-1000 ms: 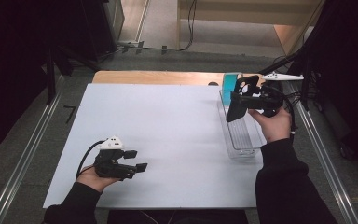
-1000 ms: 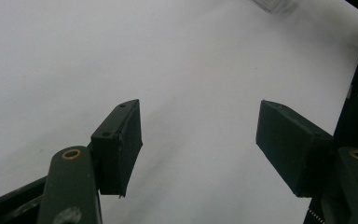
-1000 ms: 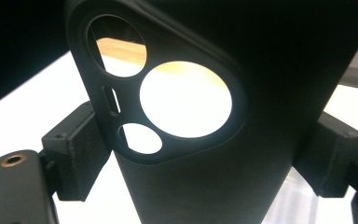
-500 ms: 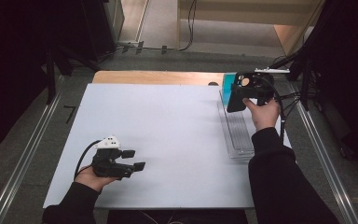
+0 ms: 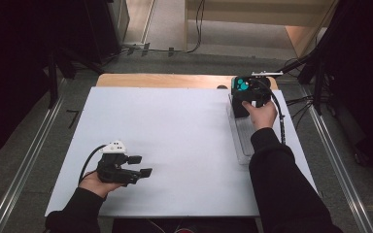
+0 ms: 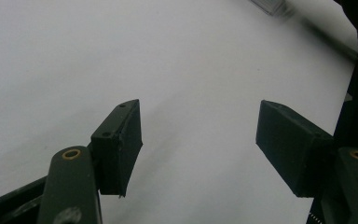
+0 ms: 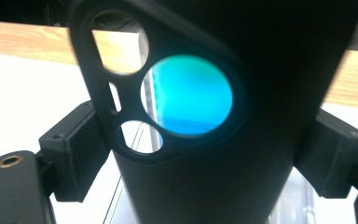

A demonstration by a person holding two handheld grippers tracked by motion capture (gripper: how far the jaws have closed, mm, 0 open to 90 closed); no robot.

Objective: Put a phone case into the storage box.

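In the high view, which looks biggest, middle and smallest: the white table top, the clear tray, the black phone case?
1. White table top, by far.
2. Clear tray, partly hidden by the sleeve.
3. Black phone case, held in the right gripper.

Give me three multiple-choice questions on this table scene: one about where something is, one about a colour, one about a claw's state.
1. Where is the left claw?
A. At the near left of the white table
B. Over the clear tray
C. On the floor

2. What colour is the phone case?
A. White
B. Black
C. Red

3. What is the right claw's state?
A. Open, with nothing between its pads
B. Shut on the phone case
C. Lying on the table unheld

Answers:
1. A: in the high view the left claw sits near the front left of the table.
2. B: the phone case, with its round camera cut-outs, is black.
3. B: in the right gripper view the right claw has a pad pressed against each side of the case.
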